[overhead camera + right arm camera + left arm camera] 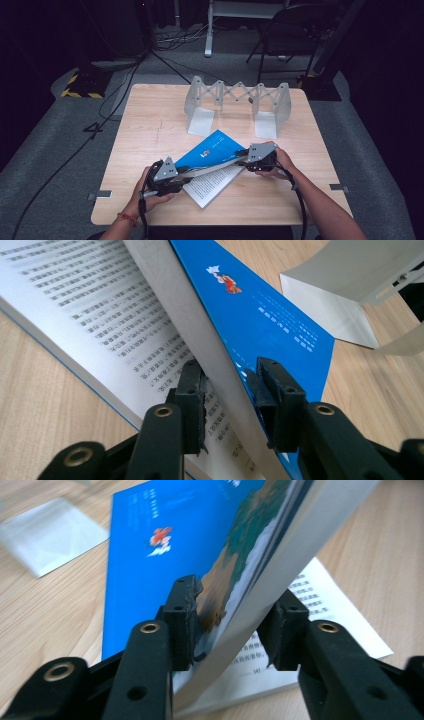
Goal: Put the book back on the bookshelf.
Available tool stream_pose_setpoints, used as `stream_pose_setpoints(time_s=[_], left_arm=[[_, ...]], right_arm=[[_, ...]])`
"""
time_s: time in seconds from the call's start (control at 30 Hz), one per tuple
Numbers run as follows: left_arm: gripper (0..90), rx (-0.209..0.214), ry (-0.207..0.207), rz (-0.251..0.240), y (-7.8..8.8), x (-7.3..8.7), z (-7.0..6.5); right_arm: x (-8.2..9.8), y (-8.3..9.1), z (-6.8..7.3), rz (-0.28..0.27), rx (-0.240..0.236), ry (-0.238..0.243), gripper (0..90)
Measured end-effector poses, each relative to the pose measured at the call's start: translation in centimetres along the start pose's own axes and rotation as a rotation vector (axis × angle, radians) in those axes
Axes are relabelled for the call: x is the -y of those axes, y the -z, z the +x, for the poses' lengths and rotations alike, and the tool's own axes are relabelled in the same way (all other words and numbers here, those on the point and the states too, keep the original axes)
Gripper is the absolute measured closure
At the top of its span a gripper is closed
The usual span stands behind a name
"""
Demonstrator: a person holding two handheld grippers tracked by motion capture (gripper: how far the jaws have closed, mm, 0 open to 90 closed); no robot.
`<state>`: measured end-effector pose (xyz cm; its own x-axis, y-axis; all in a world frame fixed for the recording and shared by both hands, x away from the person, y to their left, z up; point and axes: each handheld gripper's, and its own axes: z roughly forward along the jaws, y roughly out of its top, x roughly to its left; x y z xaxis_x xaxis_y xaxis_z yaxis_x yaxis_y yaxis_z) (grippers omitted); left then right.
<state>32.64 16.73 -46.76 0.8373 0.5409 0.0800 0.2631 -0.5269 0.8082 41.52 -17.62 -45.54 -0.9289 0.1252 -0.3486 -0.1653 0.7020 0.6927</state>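
Observation:
A blue-covered book (212,149) lies open on the wooden table (150,125), its front cover and a thick block of pages lifted off the printed page (210,189) below. My right gripper (242,159) comes in from the right and is shut on that lifted block (220,365), one pad on the page side, the other on the blue cover. My left gripper (187,172) is at the block's near left end. Its jaws (232,630) stand slightly apart around the block (260,580), which leans on the left pad without being pinched.
A clear expandable book rack (237,102) with two flat base plates stands at the back of the table, just beyond the book. Its plates also appear in the gripper views (47,535) (345,290). Cables and chair legs are on the floor behind.

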Motion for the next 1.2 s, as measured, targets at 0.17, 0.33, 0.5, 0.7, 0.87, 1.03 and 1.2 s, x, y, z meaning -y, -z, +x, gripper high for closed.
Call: stream_pose_setpoints(time_s=[0.17, 0.33, 0.5, 0.7, 0.87, 1.03, 1.2], left_arm=[[51.5, -0.036, 0.018, 0.025, 0.2, 0.7, 0.4], [52.6, -0.071, 0.003, 0.031, -0.1, 0.8, 0.7], [60.2, -0.073, 0.002, 0.012, -0.5, 0.4, 1.4], [59.9, -0.015, -0.004, -0.004, -1.7, -0.4, 2.5], [59.0, 0.025, -0.024, -0.017, -3.1, -1.5, 3.2], [58.2, 0.05, -0.041, -0.02, -4.5, -2.7, 3.5], [57.7, 0.07, -0.043, -0.025, -5.6, -3.5, 3.5]], right_arm=[[-0.4, 0.2, 0.3, 0.006, 0.015, 0.011, 68.2], [-0.6, 0.5, 0.6, 0.004, 0.024, 0.016, 69.3], [-0.8, 1.2, 1.0, 0.01, 0.037, 0.014, 71.5], [-0.8, 2.5, 1.9, 0.032, 0.07, 0.017, 73.9], [-0.5, 4.0, 2.4, 0.052, 0.095, 0.021, 75.7], [0.2, 5.4, 2.7, 0.063, 0.119, 0.013, 76.6], [0.7, 6.5, 2.8, 0.07, 0.135, 0.001, 77.1]])
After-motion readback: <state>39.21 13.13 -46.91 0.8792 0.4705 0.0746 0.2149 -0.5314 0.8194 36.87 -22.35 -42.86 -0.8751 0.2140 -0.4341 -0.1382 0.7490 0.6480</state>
